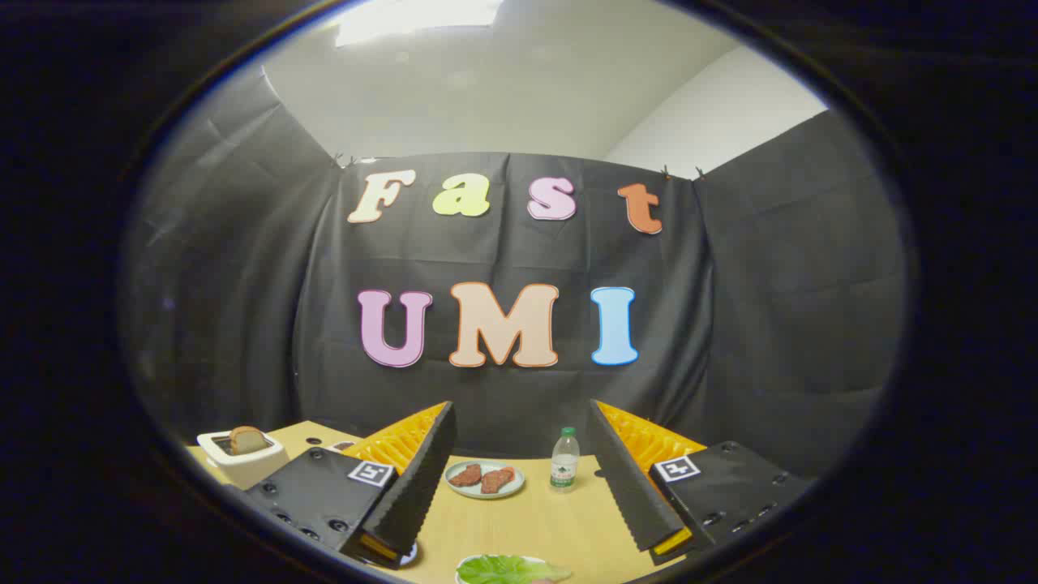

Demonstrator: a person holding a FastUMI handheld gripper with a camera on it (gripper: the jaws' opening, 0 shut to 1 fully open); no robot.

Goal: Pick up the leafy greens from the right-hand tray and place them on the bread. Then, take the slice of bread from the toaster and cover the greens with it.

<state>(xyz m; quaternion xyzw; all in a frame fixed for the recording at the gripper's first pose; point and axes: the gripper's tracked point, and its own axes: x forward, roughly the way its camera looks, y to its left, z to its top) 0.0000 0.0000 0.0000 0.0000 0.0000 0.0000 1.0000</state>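
Currently: gripper (519, 487) fingers spread wide, holding nothing.
Bare table (559, 519) lies between them; one leafy green (511, 569), one toaster (243, 458) with one bread slice (246, 439), apparently two meat pieces (484, 478).

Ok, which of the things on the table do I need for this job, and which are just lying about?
Needed:
- green leafy lettuce on its plate, between the open gripper fingers
- brown bread slice standing in the white toaster

Lying about:
- pale round plate with two reddish meat pieces
- clear green-capped water bottle
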